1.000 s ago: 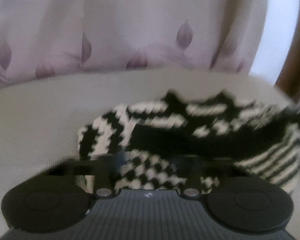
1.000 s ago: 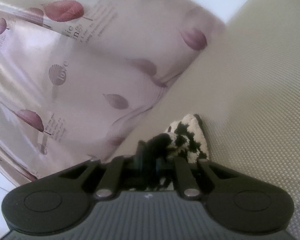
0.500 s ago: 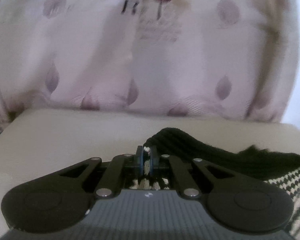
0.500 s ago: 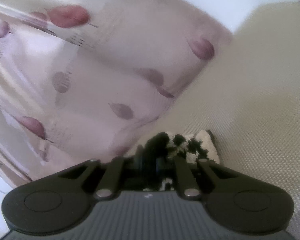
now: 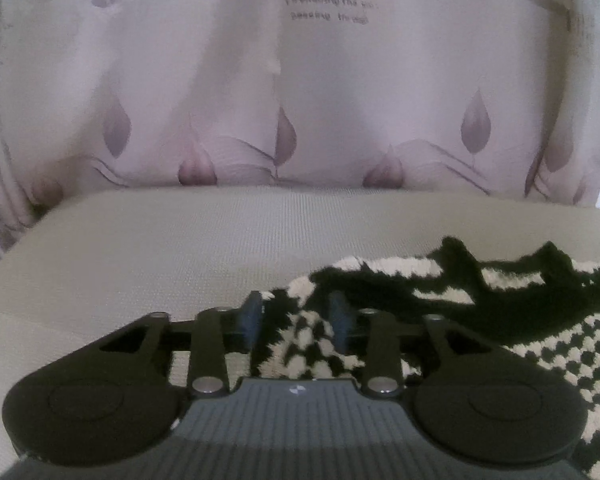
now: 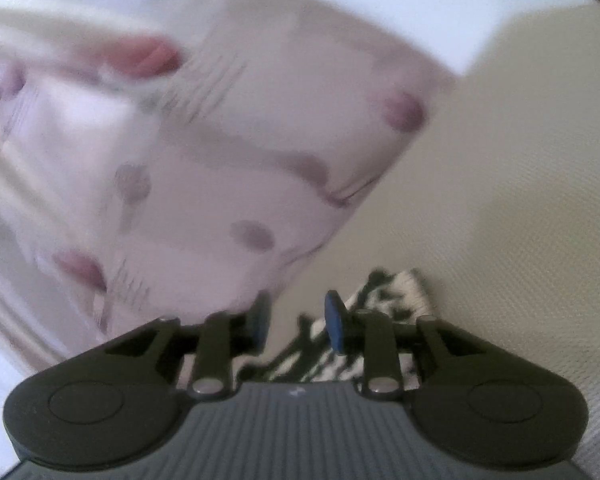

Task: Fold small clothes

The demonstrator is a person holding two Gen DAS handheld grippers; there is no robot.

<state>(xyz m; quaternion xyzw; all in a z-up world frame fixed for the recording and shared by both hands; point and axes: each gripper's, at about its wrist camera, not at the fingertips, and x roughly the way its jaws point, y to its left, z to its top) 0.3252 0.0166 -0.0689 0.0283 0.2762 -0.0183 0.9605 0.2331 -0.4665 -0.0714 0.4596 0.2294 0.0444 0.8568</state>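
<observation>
The left gripper (image 5: 297, 320) stands with its blue pads apart, and the black-and-cream knitted garment (image 5: 480, 320) lies flat on the beige cushion (image 5: 180, 248) beneath and ahead of it; the checked edge of the knit runs between the open fingers and spreads off to the gripper's right, but nothing is pinched. In the right wrist view the right gripper (image 6: 297, 320) is likewise parted, with a corner of the same garment (image 6: 384, 300) lying just ahead of and under its right finger, resting on the cushion and free of the pads. That view is smeared by motion, so whether the cloth brushes the right pad I cannot tell. Behind both grippers hangs a pale curtain (image 5: 300, 100) printed with mauve leaves, well beyond the knit. Judged from how things lie, one fold seems to have been laid down: a black layer sits doubled across the striped and checked part, and both tools have let the cloth go. The shape is not yet compact, though; its far edge is ragged and a broad checked panel runs away to the left gripper's right, so I would say at least one more fold and some squaring remain.
</observation>
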